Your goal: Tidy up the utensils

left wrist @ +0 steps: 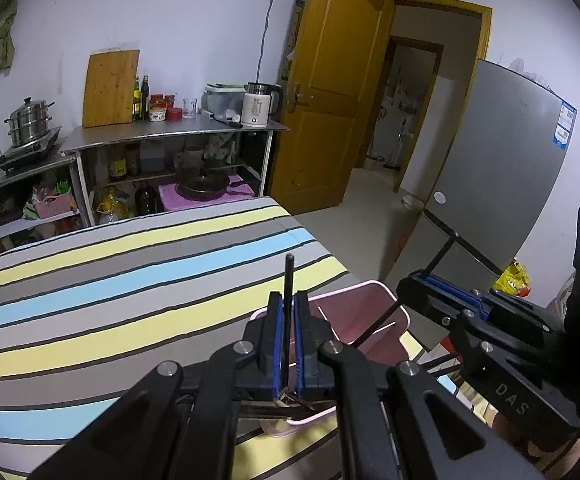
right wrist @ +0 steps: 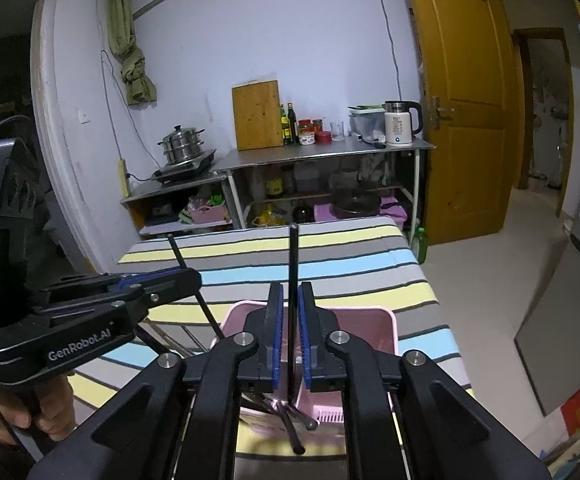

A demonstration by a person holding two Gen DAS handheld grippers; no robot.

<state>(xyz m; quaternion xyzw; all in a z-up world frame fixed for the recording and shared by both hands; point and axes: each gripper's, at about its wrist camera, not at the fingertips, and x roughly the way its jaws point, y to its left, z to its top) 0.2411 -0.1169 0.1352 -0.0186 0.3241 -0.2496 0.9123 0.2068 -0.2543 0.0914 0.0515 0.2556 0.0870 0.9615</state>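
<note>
Each gripper is shut on one black chopstick. My left gripper [left wrist: 288, 304] holds a black chopstick [left wrist: 289, 280] upright between its blue pads, above the near left part of the pink basket [left wrist: 386, 312]. It shows at the left in the right wrist view [right wrist: 187, 274]. My right gripper [right wrist: 290, 300] holds another black chopstick [right wrist: 293, 256] upright over the pink basket [right wrist: 388, 320]; its lower end reaches down among several metal utensils [right wrist: 290, 408] lying in the basket. The right gripper shows at the right in the left wrist view [left wrist: 422, 280].
The basket stands on a striped tablecloth [left wrist: 129, 280] near the table's right edge. Behind the table are metal shelves [left wrist: 177, 132] with a cutting board, bottles, a kettle and a steamer pot. A grey fridge [left wrist: 502, 184] stands at the right, beside a wooden door [left wrist: 330, 100].
</note>
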